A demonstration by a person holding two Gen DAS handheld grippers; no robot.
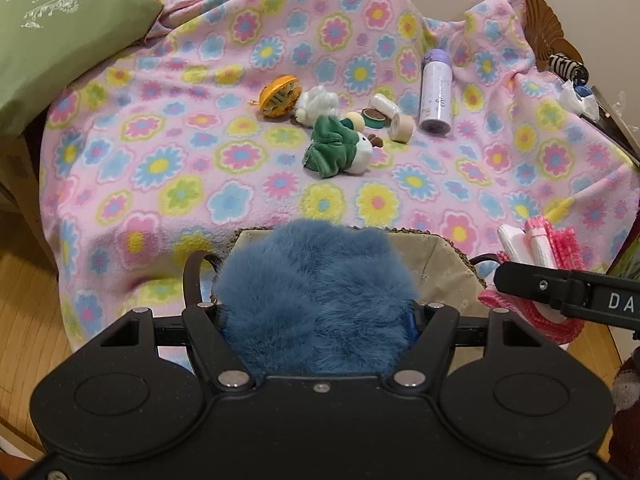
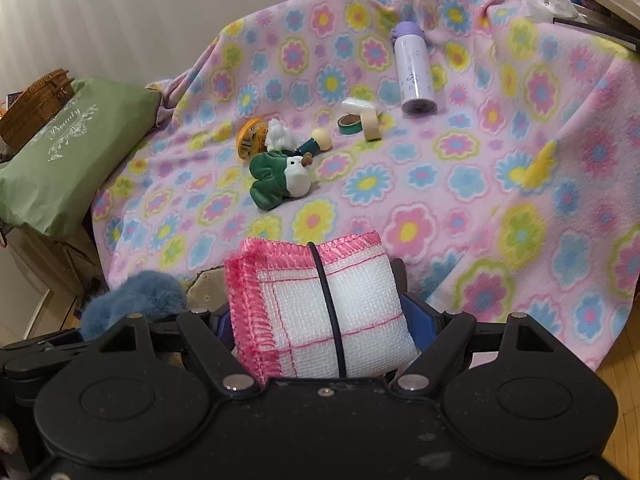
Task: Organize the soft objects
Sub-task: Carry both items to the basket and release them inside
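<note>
A blue fluffy plush (image 1: 316, 296) fills the jaws of my left gripper (image 1: 316, 308), which is shut on it just above a woven basket (image 1: 448, 260) with a beige lining. My right gripper (image 2: 320, 312) is shut on a folded white cloth bundle with pink edging (image 2: 316, 304), tied by a black band. In the left wrist view that bundle (image 1: 540, 240) hangs to the right of the basket. On the flowered blanket (image 1: 160, 168) lies a green plush with a white face (image 1: 340, 148), and beside it a white fluffy piece (image 1: 318, 100).
On the blanket also lie an orange round toy (image 1: 278, 96), tape rolls (image 1: 394, 118) and a purple-capped bottle (image 1: 436, 92). A green cushion (image 1: 60, 40) sits at the left. Clutter lines the right edge (image 1: 580, 80). Wood floor shows below the blanket's front.
</note>
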